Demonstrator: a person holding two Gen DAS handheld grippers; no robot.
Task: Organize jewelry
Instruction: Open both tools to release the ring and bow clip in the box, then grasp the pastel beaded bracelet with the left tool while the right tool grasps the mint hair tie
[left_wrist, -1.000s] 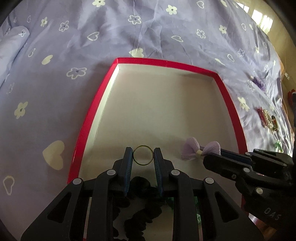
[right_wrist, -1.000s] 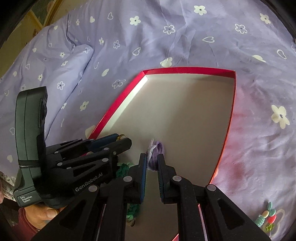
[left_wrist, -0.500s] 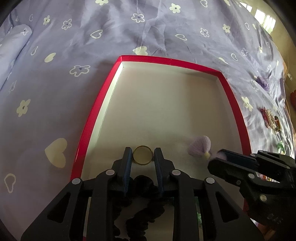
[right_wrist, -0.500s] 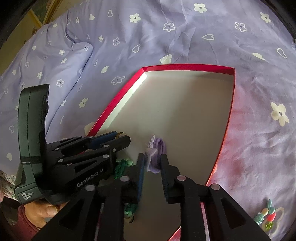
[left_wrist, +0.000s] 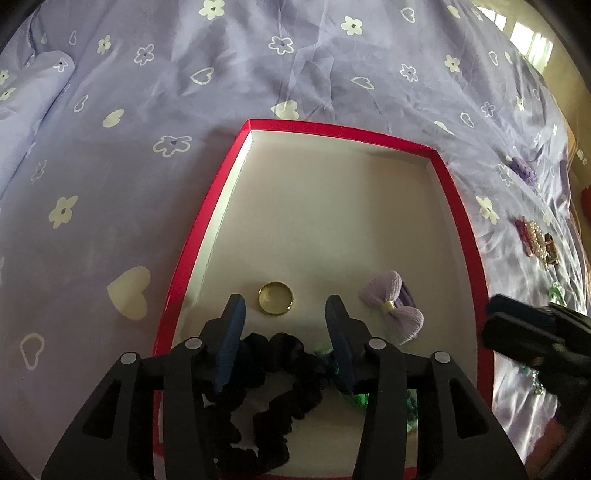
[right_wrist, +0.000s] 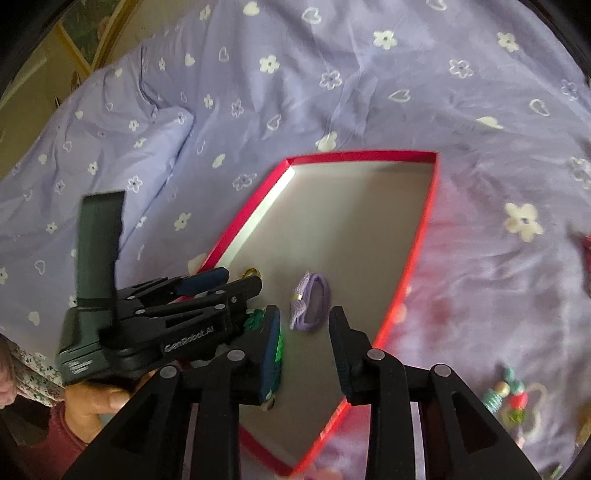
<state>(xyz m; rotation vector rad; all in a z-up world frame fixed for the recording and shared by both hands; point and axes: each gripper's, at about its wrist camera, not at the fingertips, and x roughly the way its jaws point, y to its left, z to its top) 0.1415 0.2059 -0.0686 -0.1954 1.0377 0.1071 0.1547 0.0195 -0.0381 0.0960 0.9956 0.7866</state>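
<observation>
A red-rimmed tray (left_wrist: 207, 221) lies on the purple bedspread. A gold ring (left_wrist: 275, 298) lies flat on the tray floor just ahead of my left gripper (left_wrist: 284, 306), which is open and empty. A purple bow hair tie (left_wrist: 393, 304) lies to its right; it also shows in the right wrist view (right_wrist: 312, 301). My right gripper (right_wrist: 304, 317) is open and empty just behind the bow. A black scrunchie (left_wrist: 280, 354) and green pieces (left_wrist: 356, 398) lie in the tray under my left gripper. The tray also shows in the right wrist view (right_wrist: 421, 236).
More jewelry lies on the bedspread right of the tray: a pearl clip (left_wrist: 535, 240), a purple piece (left_wrist: 522, 171), and a beaded item (right_wrist: 513, 398). My left gripper's body (right_wrist: 147, 325) sits at the tray's left edge in the right wrist view.
Both grippers opened. The left let go of the gold ring and the right let go of the purple bow; both now lie on the tray. Both grippers drew back a little.
</observation>
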